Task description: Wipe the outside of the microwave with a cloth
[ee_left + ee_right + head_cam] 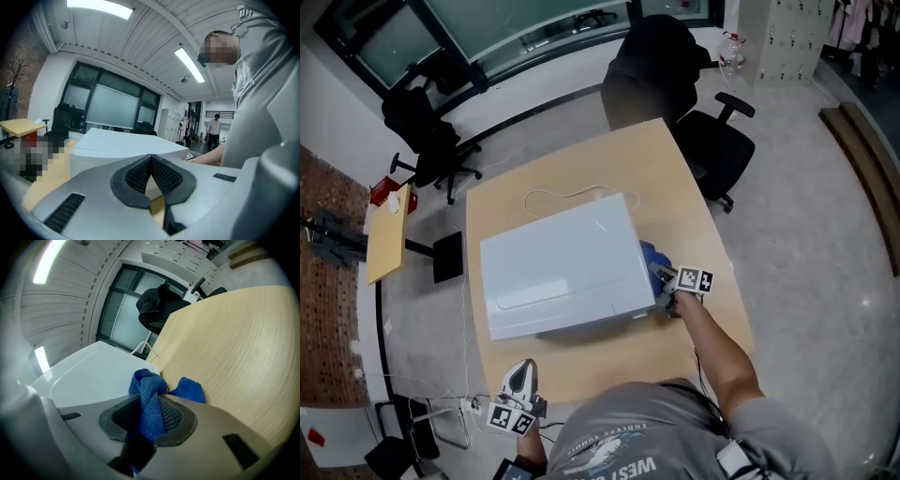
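Observation:
A white microwave (558, 265) lies on the wooden table (694, 216). My right gripper (667, 284) is shut on a blue cloth (653, 260) and holds it against the microwave's right side, low near the tabletop. In the right gripper view the blue cloth (151, 401) bunches between the jaws, with the microwave's white side (89, 373) to the left. My left gripper (522, 380) hangs off the table's near edge, jaws shut with nothing between them. In the left gripper view the microwave (122, 143) stands ahead, beyond the closed pads.
A white cable (558, 194) curls on the table behind the microwave. A black office chair (694, 122) with a dark coat stands at the far right corner, another chair (427, 141) at the far left. A small side table (389, 234) stands left.

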`<state>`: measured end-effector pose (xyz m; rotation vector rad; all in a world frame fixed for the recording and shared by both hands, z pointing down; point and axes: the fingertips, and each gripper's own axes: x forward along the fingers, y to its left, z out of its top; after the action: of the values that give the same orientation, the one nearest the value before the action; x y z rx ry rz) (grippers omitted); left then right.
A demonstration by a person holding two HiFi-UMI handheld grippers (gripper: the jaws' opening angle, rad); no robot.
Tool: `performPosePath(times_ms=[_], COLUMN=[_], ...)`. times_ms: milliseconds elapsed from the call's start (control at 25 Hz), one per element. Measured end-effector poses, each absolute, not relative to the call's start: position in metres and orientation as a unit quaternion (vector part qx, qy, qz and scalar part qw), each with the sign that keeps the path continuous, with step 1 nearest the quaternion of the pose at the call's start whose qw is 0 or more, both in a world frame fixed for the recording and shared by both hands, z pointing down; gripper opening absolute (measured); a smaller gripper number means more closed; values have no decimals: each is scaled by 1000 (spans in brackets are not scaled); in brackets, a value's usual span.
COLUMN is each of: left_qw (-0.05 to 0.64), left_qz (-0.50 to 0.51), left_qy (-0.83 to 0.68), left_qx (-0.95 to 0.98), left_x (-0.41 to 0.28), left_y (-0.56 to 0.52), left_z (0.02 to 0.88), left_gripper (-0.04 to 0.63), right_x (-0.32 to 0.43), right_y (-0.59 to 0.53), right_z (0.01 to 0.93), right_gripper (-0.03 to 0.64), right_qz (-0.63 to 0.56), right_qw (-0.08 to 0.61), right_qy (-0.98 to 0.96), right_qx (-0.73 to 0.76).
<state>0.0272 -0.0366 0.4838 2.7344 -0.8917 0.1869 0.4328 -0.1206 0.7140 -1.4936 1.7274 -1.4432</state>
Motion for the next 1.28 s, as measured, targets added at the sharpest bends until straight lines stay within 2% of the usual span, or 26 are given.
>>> performPosePath(times_ms=[840, 1040, 1280], left_qw=[131, 125, 123], left_qz=[73, 68, 53], left_qy=[-298, -305, -303], left_qx=[943, 942, 944], left_x=[40, 31, 16], left_y=[-45, -41, -46], left_z=[484, 481, 480], left_gripper=[23, 23, 22], right_x=[430, 448, 470], right_y=[-117, -124, -135], right_z=[728, 691, 578], right_gripper=[98, 99, 99], right_qz=[-543, -477, -321], right_qw=[211, 168, 102], right_qy=[628, 658, 715], right_qx=[-516, -558, -613])
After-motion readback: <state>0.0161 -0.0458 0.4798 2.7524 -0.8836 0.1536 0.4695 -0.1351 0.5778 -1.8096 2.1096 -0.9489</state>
